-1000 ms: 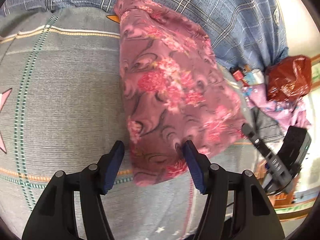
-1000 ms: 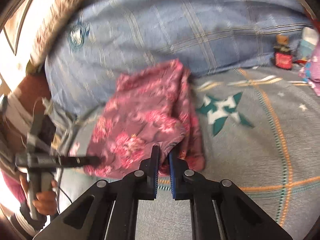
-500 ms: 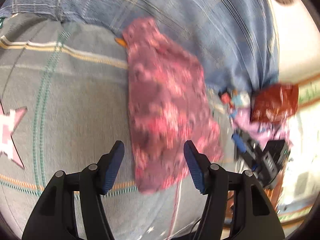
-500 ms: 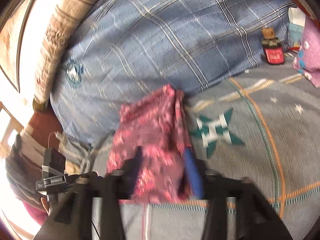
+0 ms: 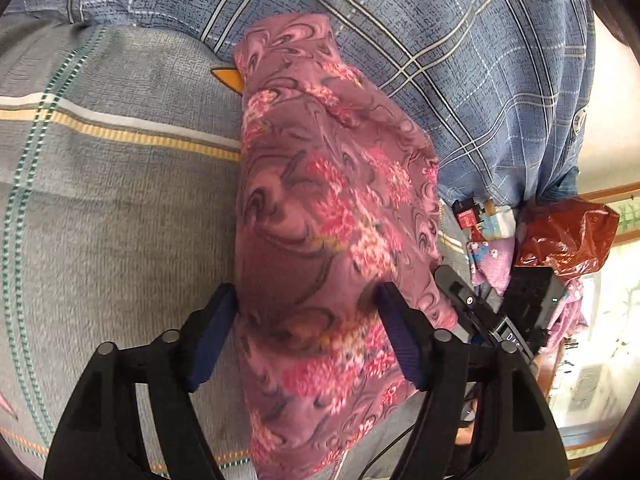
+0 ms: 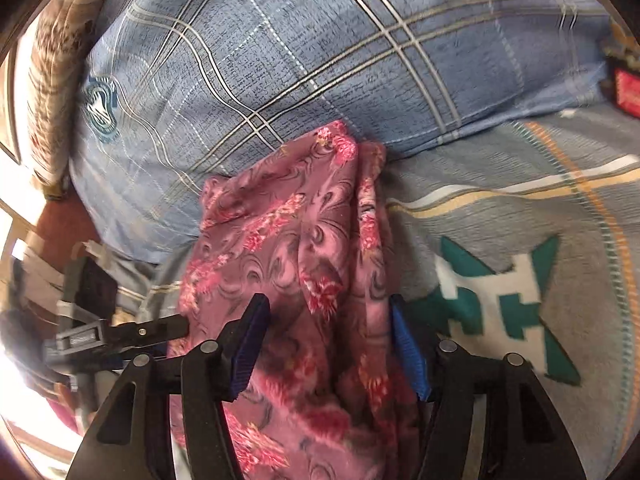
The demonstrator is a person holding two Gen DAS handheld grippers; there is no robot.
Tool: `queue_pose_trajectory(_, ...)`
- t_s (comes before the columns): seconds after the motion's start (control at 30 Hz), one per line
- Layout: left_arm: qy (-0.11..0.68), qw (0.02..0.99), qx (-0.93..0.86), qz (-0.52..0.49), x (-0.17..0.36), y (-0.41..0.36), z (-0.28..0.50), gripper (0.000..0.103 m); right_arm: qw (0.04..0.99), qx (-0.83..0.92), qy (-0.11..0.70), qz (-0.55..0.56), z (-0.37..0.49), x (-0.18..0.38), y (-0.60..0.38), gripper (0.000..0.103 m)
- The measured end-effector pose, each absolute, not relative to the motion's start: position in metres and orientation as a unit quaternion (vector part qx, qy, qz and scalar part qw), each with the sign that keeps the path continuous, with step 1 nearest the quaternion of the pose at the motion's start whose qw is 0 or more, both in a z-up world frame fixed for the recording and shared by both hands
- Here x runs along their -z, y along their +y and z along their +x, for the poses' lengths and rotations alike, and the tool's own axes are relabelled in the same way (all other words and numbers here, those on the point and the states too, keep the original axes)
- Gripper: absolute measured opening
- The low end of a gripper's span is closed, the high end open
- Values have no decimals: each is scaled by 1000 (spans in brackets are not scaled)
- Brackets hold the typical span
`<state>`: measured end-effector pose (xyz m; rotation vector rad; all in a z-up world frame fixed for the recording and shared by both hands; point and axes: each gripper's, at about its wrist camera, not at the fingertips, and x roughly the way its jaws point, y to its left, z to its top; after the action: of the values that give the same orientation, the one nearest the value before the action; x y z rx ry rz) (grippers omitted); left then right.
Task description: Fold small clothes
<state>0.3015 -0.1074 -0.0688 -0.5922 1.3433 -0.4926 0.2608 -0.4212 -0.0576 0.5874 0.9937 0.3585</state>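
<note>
You had just let go with your right gripper point(image 6: 328, 344): a second earlier its jaws were pinched shut on the near edge of the floral garment point(image 6: 308, 280), half a second ago they were blurring apart, and at this moment they stood wide, one finger either side of the cloth with nothing clamped. Your left gripper point(image 5: 308, 336) was wide open the whole time and stayed that way, but it had moved in closer, so its fingers now straddled the garment's near end instead of sitting just short of it.

The floral garment point(image 5: 328, 216) lay as a long narrow strip on the grey patterned bedsheet point(image 5: 112, 208), its far end resting up against the blue plaid pillow point(image 5: 460, 60). In the right wrist view a lengthwise layer was doubled along the right side, so one fold looked laid. The green star print point(image 6: 500, 304) on the sheet sat just right of the cloth.

My read: the release meant the lengthwise fold was done and the cloth was free. Both grippers sat over the near end, so the next grip probably wanted that edge, to bring it toward the pillow. Risk: the soft fabric could bunch or the doubled layer slip open when pinched. Clutter near the red plastic bag point(image 5: 560, 236) stayed well off to the side.
</note>
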Motion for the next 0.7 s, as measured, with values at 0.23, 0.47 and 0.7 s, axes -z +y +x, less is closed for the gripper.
queue_pose_trajectory(0.23,606,704,235,-286,79,-112,308,79,787,-248,444,349,267,77,-442,67)
queue_pose_trajectory(0.47,596,715,231,-283,68,-115,306,39,823,-197,477,238,263,65,-417,28)
queue_pose_trajectory(0.7,566,733,252,-282,25,-99,287,31,833,-202,470,208,245,21,-389,23)
